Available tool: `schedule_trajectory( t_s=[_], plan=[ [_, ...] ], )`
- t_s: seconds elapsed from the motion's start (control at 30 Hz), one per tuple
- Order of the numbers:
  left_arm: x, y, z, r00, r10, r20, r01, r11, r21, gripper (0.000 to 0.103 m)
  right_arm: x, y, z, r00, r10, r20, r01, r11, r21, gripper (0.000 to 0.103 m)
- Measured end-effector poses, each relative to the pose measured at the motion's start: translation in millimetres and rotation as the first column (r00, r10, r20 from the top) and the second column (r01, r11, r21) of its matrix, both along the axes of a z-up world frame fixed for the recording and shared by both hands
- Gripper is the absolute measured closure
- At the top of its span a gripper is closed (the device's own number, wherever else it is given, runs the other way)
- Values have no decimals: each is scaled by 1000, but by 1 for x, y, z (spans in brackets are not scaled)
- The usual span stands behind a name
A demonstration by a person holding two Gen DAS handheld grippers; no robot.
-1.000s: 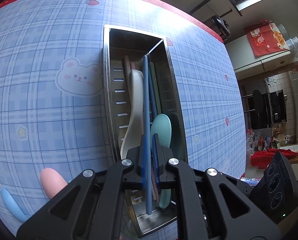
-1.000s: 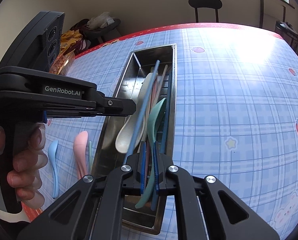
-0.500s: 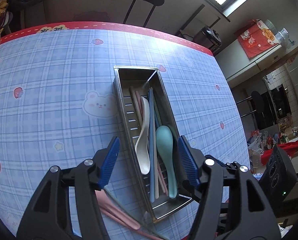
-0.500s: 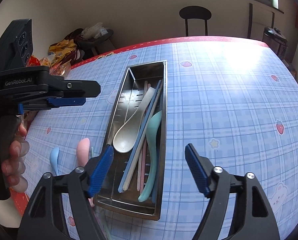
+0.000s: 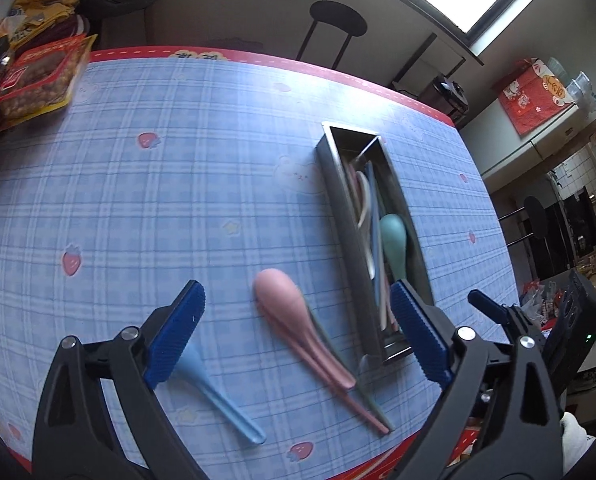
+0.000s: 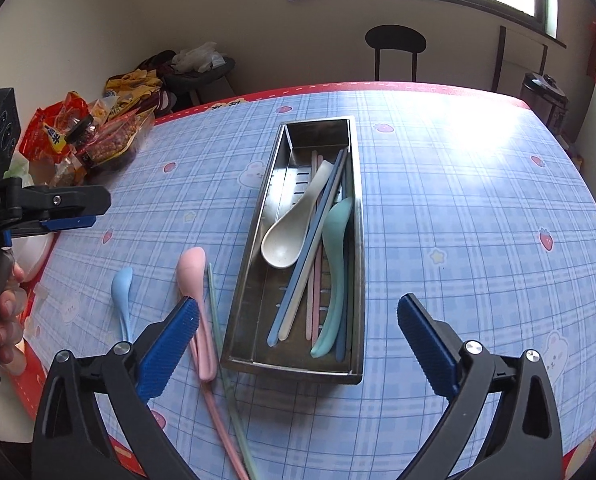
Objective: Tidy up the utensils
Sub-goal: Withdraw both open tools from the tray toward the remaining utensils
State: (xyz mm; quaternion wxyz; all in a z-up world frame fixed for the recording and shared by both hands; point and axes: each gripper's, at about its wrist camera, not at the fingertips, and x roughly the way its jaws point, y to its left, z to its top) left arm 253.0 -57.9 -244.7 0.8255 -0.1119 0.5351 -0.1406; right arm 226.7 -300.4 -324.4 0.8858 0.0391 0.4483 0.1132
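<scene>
Tray (image 6: 258, 354) contents clear in right view only; both tongs, left (image 5: 298, 332) & right (image 6: 298, 340), just spread apart, nothing between.

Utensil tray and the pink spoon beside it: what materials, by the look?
Utensil tray: looks like stainless steel, brushed to semi-gloss. It is grey, with mirror-like glints on its walls, sharp folded corners and punched slots in the floor.

Pink spoon: probably plastic or silicone, matte. The pastel colour is uniform, the edges are soft and rounded, and there is no sharp highlight. Which of the two it is cannot be told from the pictures.
</scene>
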Motion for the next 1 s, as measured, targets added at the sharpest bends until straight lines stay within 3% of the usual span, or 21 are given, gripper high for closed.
schedule_trajectory(
  t_s=[0.2, 0.33, 0.43, 0.57, 0.7, 0.87, 1.0],
  plan=[
    [-39, 38, -23, 999, 38, -13, -37, 996, 77, 8, -19, 12, -17, 999, 19, -35, -20, 999, -29, 6],
    [-61, 53, -38, 998, 52, -28, -50, 997, 57, 8, -31, 22, -22, 997, 69, -27, -70, 998, -8, 6],
    [-73, 59, -49, 995, 80, -57, -79, 997, 22, 8, -35, 33, -29, 993, 104, -58, -107, 993, -48, 6],
    [-85, 60, -58, 994, 79, -79, -80, 997, -14, 8, -40, 43, -34, 982, 151, -110, -154, 988, -23, 6],
    [-94, 56, -62, 995, 72, -70, -71, 997, 21, 8, -44, 53, -40, 978, 163, -130, -172, 983, -60, 6],
    [-96, 47, -68, 994, 61, -88, -58, 998, 29, 9, -39, 52, -52, 965, 136, -225, -138, 990, 4, 6],
    [-97, 45, -70, 995, 51, -90, -49, 998, 25, 11, -39, 48, -55, 968, 118, -223, -118, 993, 12, 11]
  ],
)
